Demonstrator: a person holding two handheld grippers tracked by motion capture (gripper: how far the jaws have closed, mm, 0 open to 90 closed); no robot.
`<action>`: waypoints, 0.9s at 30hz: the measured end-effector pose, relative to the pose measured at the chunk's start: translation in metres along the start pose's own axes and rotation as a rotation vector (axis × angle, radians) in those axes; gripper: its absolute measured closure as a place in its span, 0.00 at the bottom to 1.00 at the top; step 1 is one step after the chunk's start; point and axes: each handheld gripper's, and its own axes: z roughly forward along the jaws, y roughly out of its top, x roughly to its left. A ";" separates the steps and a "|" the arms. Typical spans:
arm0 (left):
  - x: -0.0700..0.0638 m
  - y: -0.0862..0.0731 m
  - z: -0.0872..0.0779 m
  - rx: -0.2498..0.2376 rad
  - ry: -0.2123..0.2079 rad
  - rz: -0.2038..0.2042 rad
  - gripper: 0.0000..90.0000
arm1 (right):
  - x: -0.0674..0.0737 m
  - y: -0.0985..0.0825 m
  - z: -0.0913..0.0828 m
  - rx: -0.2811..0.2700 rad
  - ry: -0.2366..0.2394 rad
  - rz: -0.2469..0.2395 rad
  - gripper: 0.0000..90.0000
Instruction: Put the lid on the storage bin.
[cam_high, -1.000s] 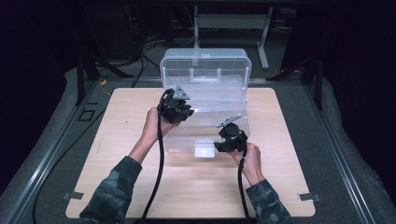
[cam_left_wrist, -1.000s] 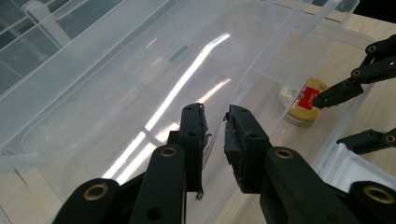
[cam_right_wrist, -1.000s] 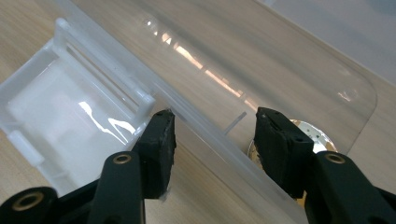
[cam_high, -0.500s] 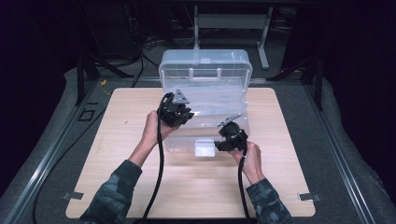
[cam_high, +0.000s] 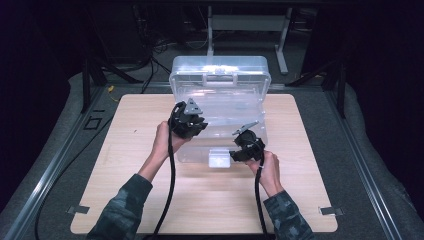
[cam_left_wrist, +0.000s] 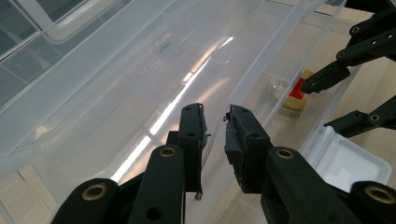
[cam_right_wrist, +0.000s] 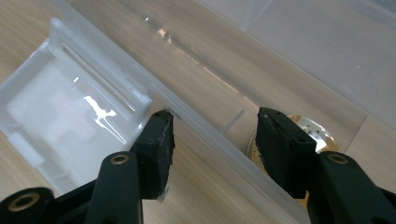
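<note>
Transparent plastic makes the storage box, which sits at the far middle of the wooden table, lid raised behind it. Its front wall runs from 9 to 3 o'clock, with the white latch folded down at the middle. The right gripper is the nearer one, just at 3 o'clock of that latch, jaws half open over the wall and gripping nothing. The left gripper is nearly shut on the left rim. The right gripper view adds a small gold-lidded jar inside the box, beyond the wall.
</note>
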 end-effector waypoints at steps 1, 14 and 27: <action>-0.001 0.000 0.000 -0.004 0.000 -0.004 0.84 | 0.000 0.000 0.000 0.000 0.001 -0.001 0.52; -0.005 -0.006 0.000 -0.012 0.006 0.002 0.83 | -0.004 -0.002 -0.006 -0.004 -0.006 0.016 0.48; -0.006 -0.010 -0.001 -0.043 0.012 -0.008 0.83 | -0.004 -0.005 -0.032 -0.050 -0.004 0.010 0.48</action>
